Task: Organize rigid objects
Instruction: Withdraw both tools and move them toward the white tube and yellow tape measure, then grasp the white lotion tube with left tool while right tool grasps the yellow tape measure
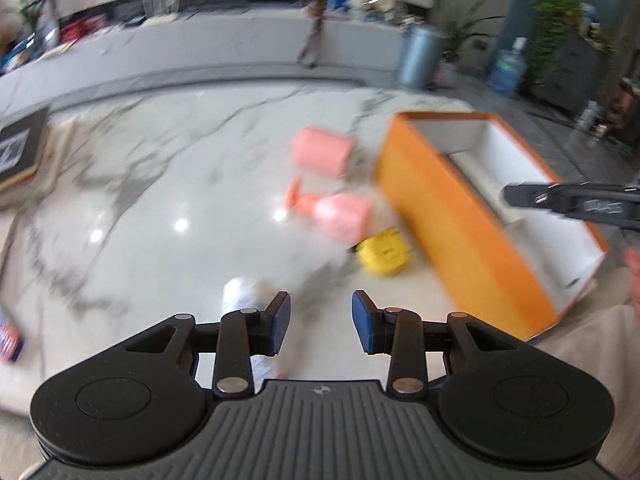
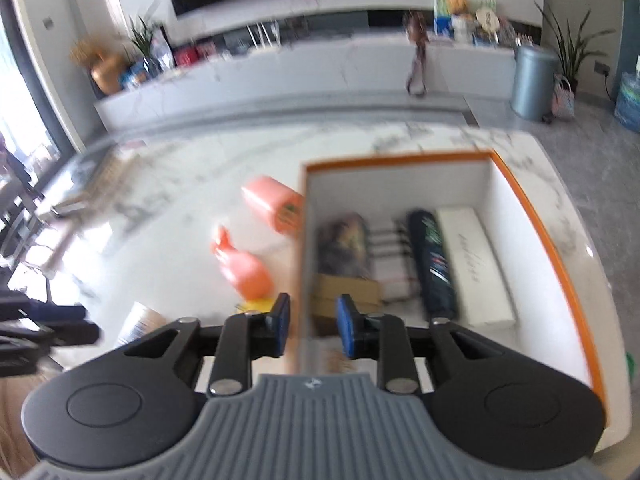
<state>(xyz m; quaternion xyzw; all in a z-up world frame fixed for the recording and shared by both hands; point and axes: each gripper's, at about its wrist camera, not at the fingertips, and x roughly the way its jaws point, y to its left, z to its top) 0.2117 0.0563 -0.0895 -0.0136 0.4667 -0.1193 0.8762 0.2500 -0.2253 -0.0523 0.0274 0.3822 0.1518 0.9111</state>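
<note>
An orange box (image 1: 440, 216) with a white inside stands on the marble table, also in the right wrist view (image 2: 560, 264). It holds a folded dark umbrella (image 2: 434, 264), a white long box (image 2: 474, 268), a dark pouch (image 2: 346, 246) and a brown carton (image 2: 348, 294). On the table lie a pink canister (image 1: 322, 152), a pink spray bottle (image 1: 332, 212), a yellow round thing (image 1: 382, 256) and a white bottle (image 1: 240, 296). My left gripper (image 1: 321, 322) is open and empty above the table. My right gripper (image 2: 310, 326) is open and empty over the box's left wall.
A dark framed book (image 1: 18, 148) lies at the table's left edge. A small colourful item (image 1: 8, 336) lies at the near left. Beyond the table are a long white counter (image 1: 224, 44), a grey bin (image 1: 420, 56) and plants.
</note>
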